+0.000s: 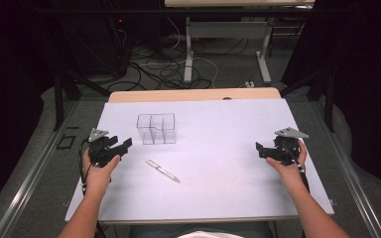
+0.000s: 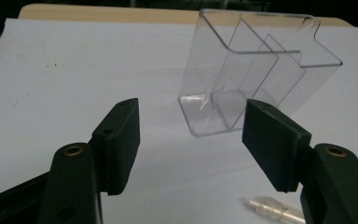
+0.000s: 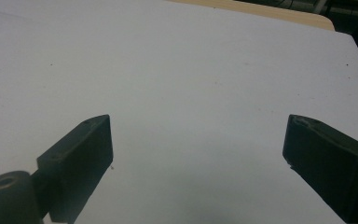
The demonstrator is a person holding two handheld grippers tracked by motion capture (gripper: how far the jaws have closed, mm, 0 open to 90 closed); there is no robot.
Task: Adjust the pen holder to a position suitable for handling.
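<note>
Our left gripper (image 2: 191, 135) sits closest to its camera, black jaws apart with nothing between them, aimed at the clear organizer (image 2: 256, 74) standing upright on the white table (image 2: 74, 60). A pen (image 2: 275, 210) lies on the table just beside the right-hand jaw, its clear end poking into the bottom of that view.

From the high view, the pen (image 1: 162, 170) rests flat near the middle of the table, slanted, in front of the organizer (image 1: 157, 129) and apart from it. We judge the pen to be the thing to pick up, likely for one of the compartments. It looks light, stiff and slick, thin enough to roll or squirt out of a loose pinch. We would take it across the barrel near its middle, jaws square to its length. The organizer looks light too, and hard plastic; a nudge could slide or tip it.

Our left gripper (image 1: 110, 148) hovers low at the left edge, pointing inward toward the organizer. Our right gripper (image 1: 274, 148) is held well off to the right, pointing inward, jaws wide apart over bare table with nothing in them (image 3: 198, 154).
</note>
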